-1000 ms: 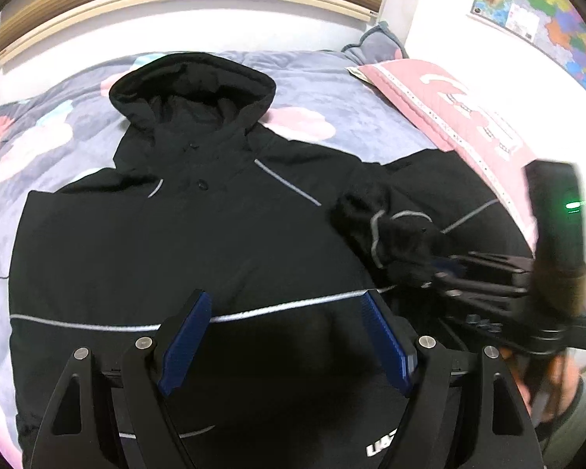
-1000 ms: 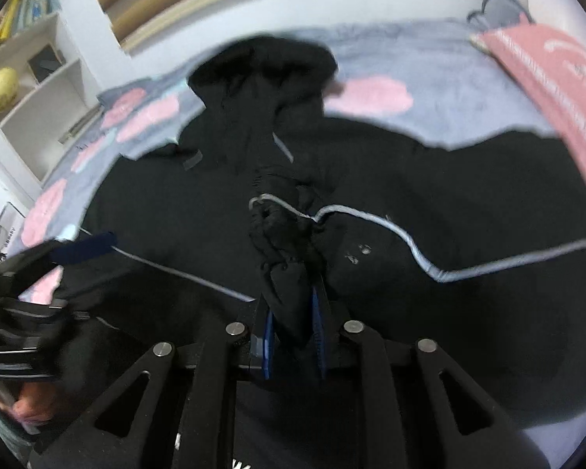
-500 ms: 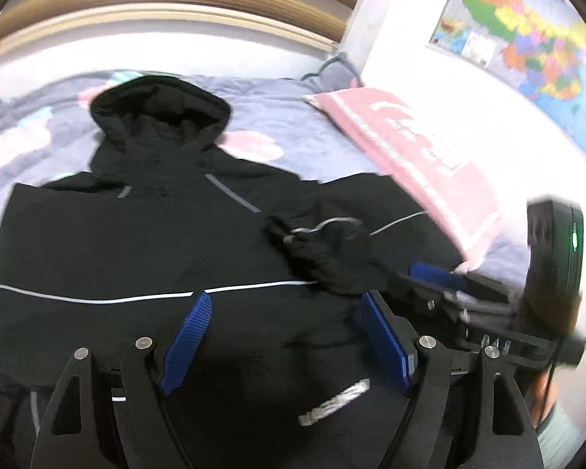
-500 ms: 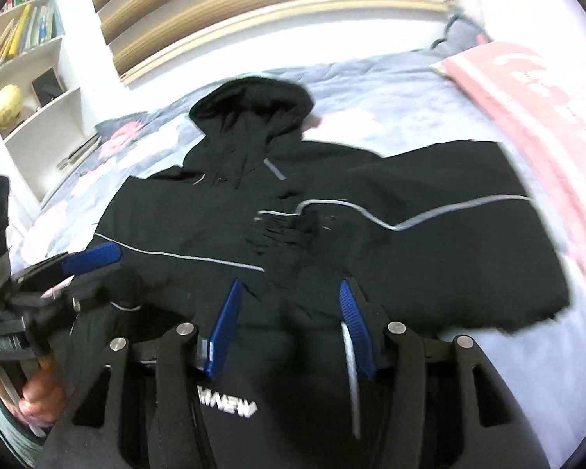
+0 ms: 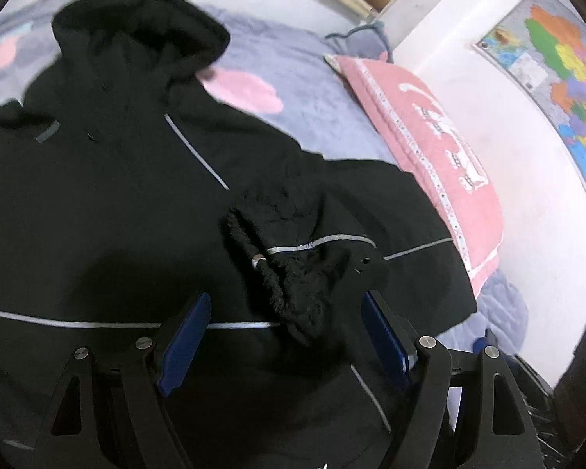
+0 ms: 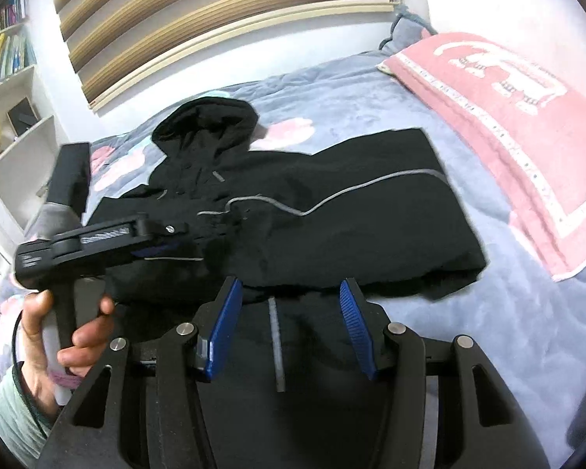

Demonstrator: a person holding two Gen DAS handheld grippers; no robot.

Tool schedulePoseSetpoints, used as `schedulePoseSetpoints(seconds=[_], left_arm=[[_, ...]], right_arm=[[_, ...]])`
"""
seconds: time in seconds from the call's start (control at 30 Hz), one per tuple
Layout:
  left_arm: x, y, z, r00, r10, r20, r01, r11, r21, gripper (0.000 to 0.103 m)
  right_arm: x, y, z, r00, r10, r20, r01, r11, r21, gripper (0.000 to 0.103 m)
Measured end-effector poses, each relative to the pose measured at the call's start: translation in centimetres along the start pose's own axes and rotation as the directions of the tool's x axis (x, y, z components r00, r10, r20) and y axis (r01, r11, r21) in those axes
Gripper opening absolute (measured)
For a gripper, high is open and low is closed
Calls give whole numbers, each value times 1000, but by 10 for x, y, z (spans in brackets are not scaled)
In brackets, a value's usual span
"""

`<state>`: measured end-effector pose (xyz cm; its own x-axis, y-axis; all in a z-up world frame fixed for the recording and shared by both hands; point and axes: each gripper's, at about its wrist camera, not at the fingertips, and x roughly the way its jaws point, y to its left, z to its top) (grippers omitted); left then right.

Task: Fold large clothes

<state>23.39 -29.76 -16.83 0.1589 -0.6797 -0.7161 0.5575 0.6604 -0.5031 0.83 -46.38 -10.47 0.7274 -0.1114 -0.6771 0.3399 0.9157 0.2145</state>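
Observation:
A black hooded jacket [image 5: 117,195] with thin grey piping lies face up on the bed. Its right sleeve is folded across the chest, and the bunched cuff [image 5: 289,285] rests near the middle. My left gripper [image 5: 285,301] hovers open just in front of that cuff, blue pads wide apart, nothing between them. In the right wrist view the jacket [image 6: 371,226] spreads ahead with its hood [image 6: 207,121] at the far end. My right gripper [image 6: 290,283] is open over the jacket's lower edge and holds nothing. The left gripper [image 6: 175,240] appears there at the left, carried by a hand [image 6: 58,336].
The bed has a grey-blue blanket [image 6: 332,90] with pink cloud shapes. A pink pillow [image 6: 508,117] lies along the right side by the wall. White shelves [image 6: 11,78] with books stand at the left. A coloured map [image 5: 558,58] hangs on the right wall.
My right gripper has opened, let go of the sleeve cuff and drawn back toward the hem. The cuff now lies on the chest. My left gripper has shifted right and lower, toward the cuff.

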Motion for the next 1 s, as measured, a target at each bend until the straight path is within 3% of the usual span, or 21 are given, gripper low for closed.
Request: schedulePoseSetpoints(seconds=[0.17,0.2,0.23,0.27,0.4,0.67,0.77,1.0], left_arm=[[24,-7,-1,1000,10,-17,-10,1000,-10,80],[27,-10,-1,1000,26,-11,-26,1000,0,68],[30,-13,0,999,35,-11,-35,999,14,35],[33,-16,1,999,48,-23,-47,998,29,27],[17,-25,5,996,74,40,-77,994,83,23],[-67,-25,19,982,20,188,-49,988,149,22],[-105,-10,21,969,33,245,-72,986,149,22],[-177,74,7,941,135,310,-157,987,46,22]], right_arm=[[-4,-21,3,999,-37,1,37,999,14,56],[-3,-25,4,999,-47,-3,47,999,19,56],[-3,-30,4,998,-58,-9,58,998,25,56],[-3,-33,4,998,-64,-11,64,998,29,56],[-6,-41,8,996,-91,-7,91,995,42,56],[11,-36,29,995,-90,-38,92,994,67,56],[20,-23,36,998,-45,-41,48,996,77,66],[55,34,47,997,20,-73,-21,1000,-2,66]])
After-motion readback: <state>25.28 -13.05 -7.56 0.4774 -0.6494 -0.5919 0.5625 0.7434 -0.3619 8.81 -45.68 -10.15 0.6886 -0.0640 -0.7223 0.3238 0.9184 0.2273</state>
